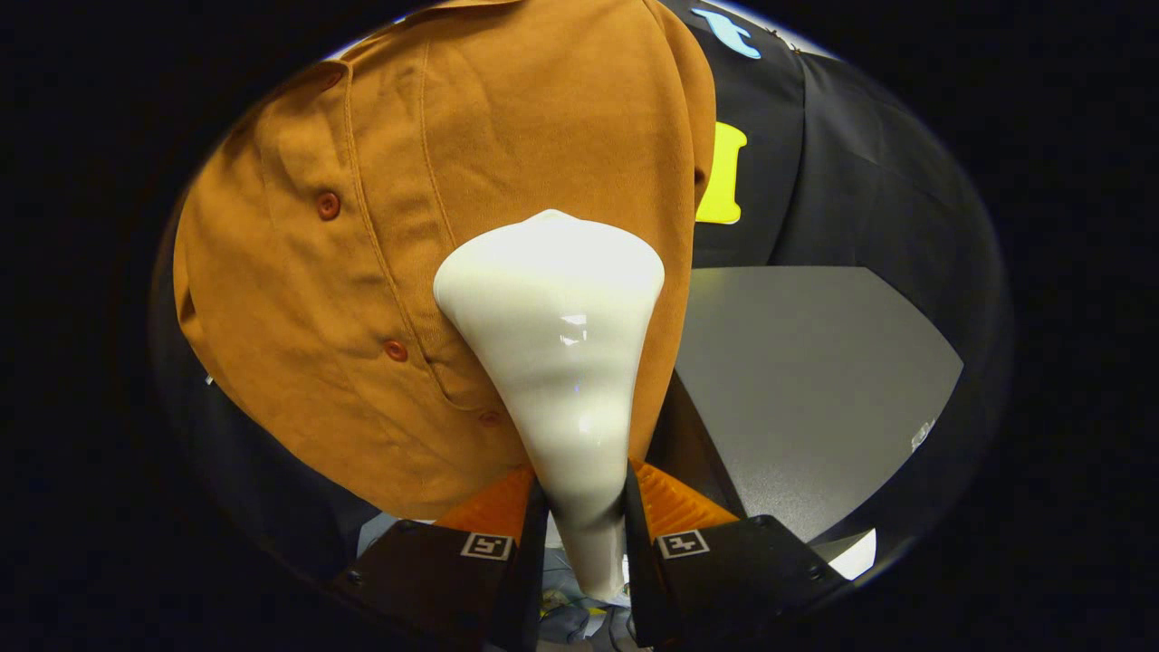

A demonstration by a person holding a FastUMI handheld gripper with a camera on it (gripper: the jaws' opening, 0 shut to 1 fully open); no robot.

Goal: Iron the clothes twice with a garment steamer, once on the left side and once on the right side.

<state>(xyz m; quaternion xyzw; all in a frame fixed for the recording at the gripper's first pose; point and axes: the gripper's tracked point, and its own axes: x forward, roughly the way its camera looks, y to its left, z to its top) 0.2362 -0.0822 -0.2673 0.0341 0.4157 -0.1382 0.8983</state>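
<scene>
My gripper (584,512) is shut on the narrow handle of a glossy white garment steamer (561,353). The steamer widens upward from between my fingers, and its broad head rests against an orange-brown button-up shirt (407,226) hanging just ahead. The head sits to the right of the shirt's button placket, on the half nearer the grey table. Three round buttons run down the placket beside the steamer. The shirt's lower hem curves just above my fingers.
A grey tabletop (797,380) lies to the right, beyond the shirt. The booth's black cloth wall (860,163) hangs behind it. Some cables and clutter (570,620) lie below, between the gripper bodies.
</scene>
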